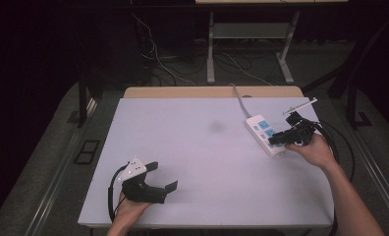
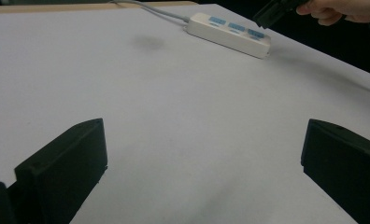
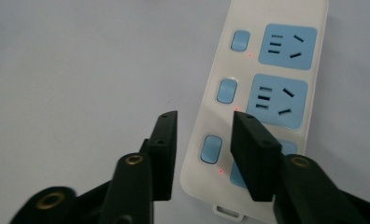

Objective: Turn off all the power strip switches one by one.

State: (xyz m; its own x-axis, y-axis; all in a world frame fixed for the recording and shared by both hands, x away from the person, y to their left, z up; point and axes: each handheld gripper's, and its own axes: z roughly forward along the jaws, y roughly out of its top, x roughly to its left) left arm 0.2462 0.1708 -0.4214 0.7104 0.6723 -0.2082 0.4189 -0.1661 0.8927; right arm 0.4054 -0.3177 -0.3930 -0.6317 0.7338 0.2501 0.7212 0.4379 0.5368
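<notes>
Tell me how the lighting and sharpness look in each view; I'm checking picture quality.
High view: dim, dark surround, the table evenly lit. Left gripper view: soft, with a grey smudge on the table. Right gripper view: power strip sharp, near jaws slightly blurred.

A white three-socket plastic power strip lay near the right edge of the pale rectangular table. Its cable ran back over the far edge.

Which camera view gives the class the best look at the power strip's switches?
The right gripper view: the power strip is close, with its three blue switches and sockets plain. The high view shows it small at the table's right edge; the left gripper view shows it far off, side-on.
</notes>
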